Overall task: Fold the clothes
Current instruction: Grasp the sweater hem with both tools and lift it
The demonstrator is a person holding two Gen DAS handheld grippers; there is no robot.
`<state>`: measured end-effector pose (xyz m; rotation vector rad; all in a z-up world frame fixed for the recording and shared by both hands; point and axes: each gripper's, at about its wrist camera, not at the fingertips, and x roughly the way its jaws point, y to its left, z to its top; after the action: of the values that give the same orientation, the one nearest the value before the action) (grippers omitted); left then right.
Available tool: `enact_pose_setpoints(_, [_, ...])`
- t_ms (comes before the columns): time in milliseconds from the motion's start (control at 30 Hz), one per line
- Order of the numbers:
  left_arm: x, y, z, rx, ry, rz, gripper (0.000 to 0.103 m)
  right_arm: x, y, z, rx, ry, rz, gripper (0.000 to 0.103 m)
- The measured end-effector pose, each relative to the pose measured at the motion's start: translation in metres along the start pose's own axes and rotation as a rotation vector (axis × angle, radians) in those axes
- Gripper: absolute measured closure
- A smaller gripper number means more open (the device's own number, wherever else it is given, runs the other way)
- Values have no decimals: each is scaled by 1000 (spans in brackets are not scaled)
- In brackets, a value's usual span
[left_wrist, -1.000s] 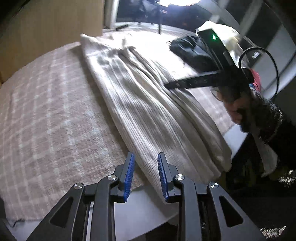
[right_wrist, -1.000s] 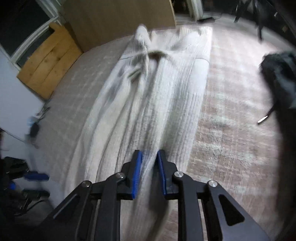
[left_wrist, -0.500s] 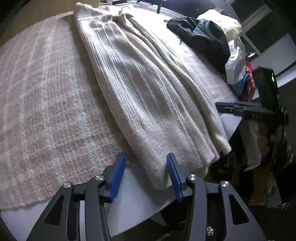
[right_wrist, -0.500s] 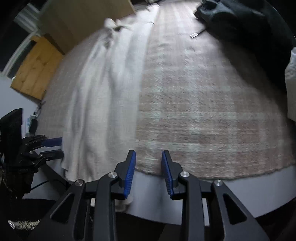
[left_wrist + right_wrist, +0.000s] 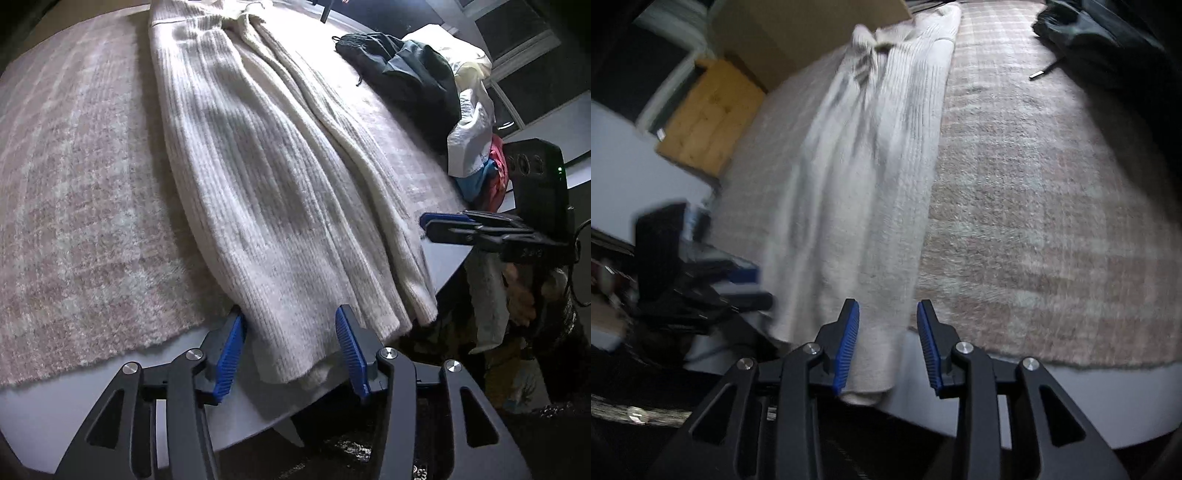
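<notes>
A long cream ribbed knit garment (image 5: 266,177) lies lengthwise on a pink plaid blanket (image 5: 74,192), its near end hanging over the table edge. My left gripper (image 5: 291,350) is open, its blue pads either side of the garment's left near corner. My right gripper (image 5: 886,343) is open, its pads around the garment's (image 5: 871,184) right near corner. The right gripper also shows in the left wrist view (image 5: 436,225), beside the garment's right edge. The left gripper shows blurred in the right wrist view (image 5: 746,284).
A black jacket (image 5: 406,74) and a pile of white and coloured clothes (image 5: 476,147) lie at the table's far right. A wooden cabinet (image 5: 709,118) stands left of the table. The grey table edge (image 5: 177,369) runs just in front of both grippers.
Both grippers have opened wider and dropped to the garment's near end at the table edge. The right gripper swung left from the bare blanket back onto the garment.
</notes>
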<state>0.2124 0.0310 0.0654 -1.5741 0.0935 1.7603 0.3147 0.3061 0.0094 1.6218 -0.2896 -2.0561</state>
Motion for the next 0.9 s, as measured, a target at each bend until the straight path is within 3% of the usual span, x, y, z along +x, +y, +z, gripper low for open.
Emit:
enact_pose_setpoints(133, [3,-10,-1,56,2,38,60,22,12,-9,-54,71,60,68])
enact_pose_setpoints(200, [4,-8,-1,56,1,31,81,21,12,-17,-43,61,90,67])
enact_pose_setpoints(267, [8,-1,0,9,11,-21,92,21,9,-16,-25,52,121,67])
enact_pose_setpoints(333, [7,6,-1,-31,3,-78,94,23,8,-11,-33,48,139,71])
enact_pose_setpoints(400, [2,9,0,-38,-11,-124,94,26,10,-7,-45,46,147,85])
enact_pose_setpoints(567, [-30,16,23,-55,-96,-232,95,9,18,25,5,-30,288,89])
enact_pose_setpoints(733, [-85,30,77,15,-259,-225,95,-33,25,82,1,-192,363,89])
enact_pose_setpoints(900, [-122,57,139,72,-390,-178,95,-60,15,155,-4,-300,351,89])
